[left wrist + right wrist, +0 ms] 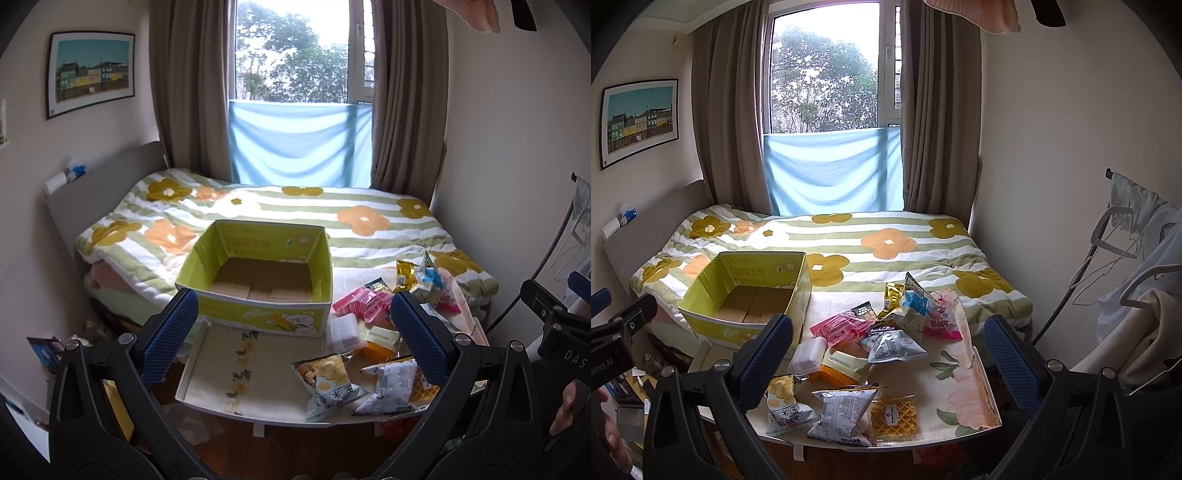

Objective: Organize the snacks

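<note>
Snacks (886, 343) lie in a loose heap on the right half of a small floral-topped table (964, 387) pushed against a bed with a flowered quilt (886, 240). On the table's left stands a yellow-green cardboard box (258, 273), open at the top with only bare cardboard showing inside. Nearest me on the table I see a corn-puff packet (785, 402), a silver packet (842, 413) and a waffle in clear wrap (894, 415); farther back sit pink packets (846, 326) and a blue-and-white bag (914, 306). My left gripper (295, 332) hovers spread wide and holding nothing, with the box between its fingers and the heap to its right. My right gripper (886, 354) is likewise spread and empty, framing the heap from the near side, not touching any packet. A clothes rack (1126, 258) crowds the right wall.
</note>
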Demonstrator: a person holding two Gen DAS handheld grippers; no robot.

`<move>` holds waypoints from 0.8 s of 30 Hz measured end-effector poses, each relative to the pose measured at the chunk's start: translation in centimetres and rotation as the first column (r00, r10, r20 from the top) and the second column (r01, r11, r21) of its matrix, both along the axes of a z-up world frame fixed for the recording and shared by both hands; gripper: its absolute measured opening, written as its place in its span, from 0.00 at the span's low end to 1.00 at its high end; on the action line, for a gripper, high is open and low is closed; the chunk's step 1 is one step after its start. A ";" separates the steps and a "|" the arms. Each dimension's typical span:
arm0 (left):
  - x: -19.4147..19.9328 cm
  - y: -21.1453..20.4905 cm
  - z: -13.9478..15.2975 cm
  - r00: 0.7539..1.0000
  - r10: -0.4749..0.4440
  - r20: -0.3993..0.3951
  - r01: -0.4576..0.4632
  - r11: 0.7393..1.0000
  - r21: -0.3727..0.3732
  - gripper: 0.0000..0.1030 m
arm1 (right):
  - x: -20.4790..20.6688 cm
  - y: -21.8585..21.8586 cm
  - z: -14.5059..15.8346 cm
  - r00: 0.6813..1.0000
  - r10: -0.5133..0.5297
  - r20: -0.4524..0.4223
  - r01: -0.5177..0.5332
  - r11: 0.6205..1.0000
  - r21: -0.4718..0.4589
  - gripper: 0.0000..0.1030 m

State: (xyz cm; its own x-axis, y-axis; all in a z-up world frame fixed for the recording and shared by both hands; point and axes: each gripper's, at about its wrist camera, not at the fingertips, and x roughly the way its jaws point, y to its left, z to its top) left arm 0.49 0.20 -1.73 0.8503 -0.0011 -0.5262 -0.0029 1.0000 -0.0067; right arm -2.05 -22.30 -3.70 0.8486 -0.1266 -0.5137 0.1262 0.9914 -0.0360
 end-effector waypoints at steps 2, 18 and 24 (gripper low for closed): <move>0.1 0.2 0.1 1.000 0.000 -0.001 0.000 1.000 -0.001 1.00 | 0.0 0.2 -0.3 1.000 0.003 -0.005 -0.003 1.000 0.006 1.00; 1.0 0.3 -0.3 0.999 0.008 -0.042 -0.008 1.000 -0.008 1.00 | 0.6 -0.1 -0.6 0.999 0.014 -0.046 -0.014 1.000 0.007 1.00; 0.9 -0.1 -0.6 0.998 0.022 -0.056 -0.023 1.000 -0.019 1.00 | 0.7 -0.8 -0.8 0.999 0.024 -0.049 -0.023 1.000 0.010 1.00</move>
